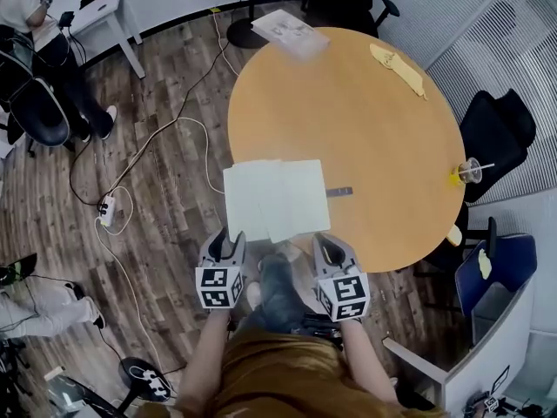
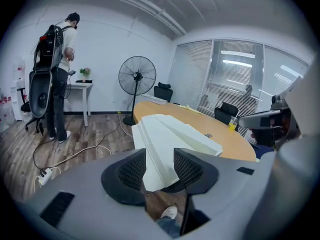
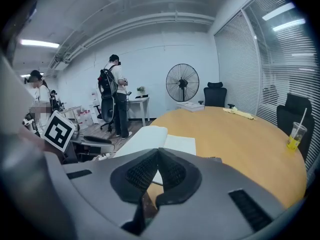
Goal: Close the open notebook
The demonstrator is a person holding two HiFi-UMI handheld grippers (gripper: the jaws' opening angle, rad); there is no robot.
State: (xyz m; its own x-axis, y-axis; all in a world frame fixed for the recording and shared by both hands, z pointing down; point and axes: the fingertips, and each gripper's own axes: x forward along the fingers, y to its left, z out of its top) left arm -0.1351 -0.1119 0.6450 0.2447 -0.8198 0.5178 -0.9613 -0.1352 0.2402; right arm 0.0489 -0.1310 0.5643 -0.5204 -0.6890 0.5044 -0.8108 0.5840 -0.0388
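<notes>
The open notebook (image 1: 277,197) lies flat at the near edge of the round surface (image 1: 374,103), and its left page hangs over the edge. Just before it, the left hand-held gripper (image 1: 228,239) holds its jaws wide apart and presses nothing. The right hand-held gripper (image 1: 324,242) has its jaws closed together.
</notes>
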